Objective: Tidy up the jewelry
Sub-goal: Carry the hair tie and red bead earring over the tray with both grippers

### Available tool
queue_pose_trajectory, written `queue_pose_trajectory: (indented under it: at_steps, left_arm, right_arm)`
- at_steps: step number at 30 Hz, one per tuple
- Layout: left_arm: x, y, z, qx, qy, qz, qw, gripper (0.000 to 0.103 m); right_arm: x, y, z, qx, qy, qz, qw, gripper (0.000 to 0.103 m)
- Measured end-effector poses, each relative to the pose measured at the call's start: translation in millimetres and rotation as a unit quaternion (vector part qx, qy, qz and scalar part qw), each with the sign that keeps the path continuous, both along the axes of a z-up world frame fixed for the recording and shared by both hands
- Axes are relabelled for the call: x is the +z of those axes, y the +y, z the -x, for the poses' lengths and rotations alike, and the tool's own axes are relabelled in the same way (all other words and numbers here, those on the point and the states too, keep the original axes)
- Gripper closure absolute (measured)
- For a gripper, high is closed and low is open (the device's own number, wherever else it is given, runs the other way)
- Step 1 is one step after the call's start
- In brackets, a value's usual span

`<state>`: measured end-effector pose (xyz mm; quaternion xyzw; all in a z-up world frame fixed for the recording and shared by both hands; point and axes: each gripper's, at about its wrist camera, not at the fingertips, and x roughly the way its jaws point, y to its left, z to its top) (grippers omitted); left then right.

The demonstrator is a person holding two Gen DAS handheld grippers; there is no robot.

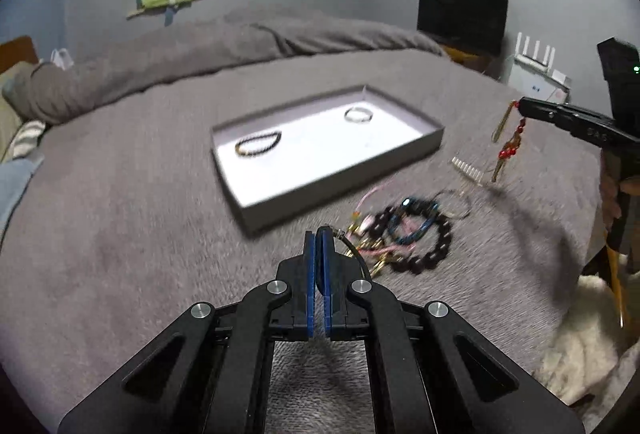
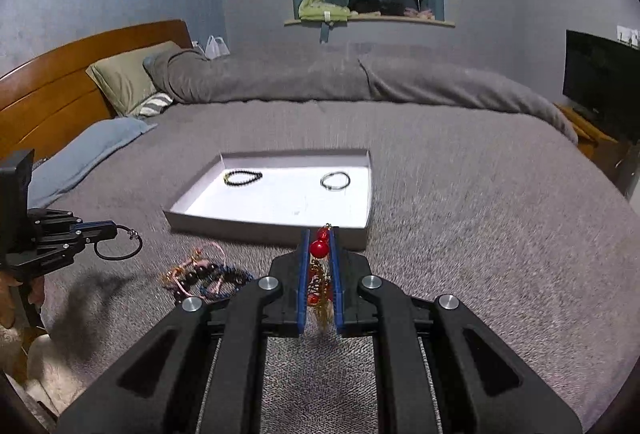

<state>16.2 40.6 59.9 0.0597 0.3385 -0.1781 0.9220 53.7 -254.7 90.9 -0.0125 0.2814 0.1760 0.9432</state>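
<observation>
My left gripper [image 1: 320, 234] is shut on a thin black cord bracelet [image 1: 354, 250], lifted off the grey bedspread; in the right wrist view the cord loop [image 2: 120, 245] hangs from the left gripper [image 2: 110, 232]. My right gripper [image 2: 320, 234] is shut on a red-bead and gold tassel ornament [image 2: 319, 249], which dangles below the right gripper [image 1: 524, 105] as a string [image 1: 509, 150]. An open grey tray [image 1: 344, 181] [image 2: 260, 230] holds a black bead bracelet [image 1: 258, 143] [image 2: 243, 177] and a silvery bangle [image 1: 358, 114] [image 2: 335, 180]. A tangled pile of bracelets [image 1: 412, 234] [image 2: 208, 276] lies in front of the tray.
A small pale comb-shaped piece [image 1: 466, 167] lies right of the pile. A rolled grey duvet [image 2: 360, 81], pillows [image 2: 124, 79] and a wooden headboard [image 2: 60, 73] lie beyond the tray. A television [image 2: 600, 81] stands at the right. White fluffy fabric [image 1: 592, 334] covers the bed's near edge.
</observation>
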Motion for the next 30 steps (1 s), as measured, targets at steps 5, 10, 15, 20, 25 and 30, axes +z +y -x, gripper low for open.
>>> queue_pose_trajectory:
  at_steps: [5,10,15,20,25,30]
  left_arm:
    - [18,-7,8,-0.014,-0.022,0.004,0.9997,0.099]
    - [27,-10,9,-0.021,-0.027,0.013,0.9993,0.099]
    - [26,-11,-2,-0.027,-0.014,0.024,0.9993,0.099]
    - [27,-6,-31,-0.023,0.001,0.037,0.999,0.099]
    - [26,-13,-64,-0.019,-0.002,0.019,0.9996,0.099]
    - [19,-11,-99,-0.001,0.003,0.027,0.9996,0.099]
  right_arm:
    - [13,1,6,0.003,-0.013,-0.002,1.0,0.093]
    - [21,4,7,0.009,-0.019,0.0,1.0,0.093]
    - [25,11,-2,0.018,-0.015,0.003,1.0,0.094]
    - [33,18,-30,0.028,-0.011,-0.004,1.0,0.094]
    - [34,23,-68,0.026,0.002,-0.025,0.999,0.093]
    - [25,31,-102,0.016,0.009,-0.025,1.0,0.093]
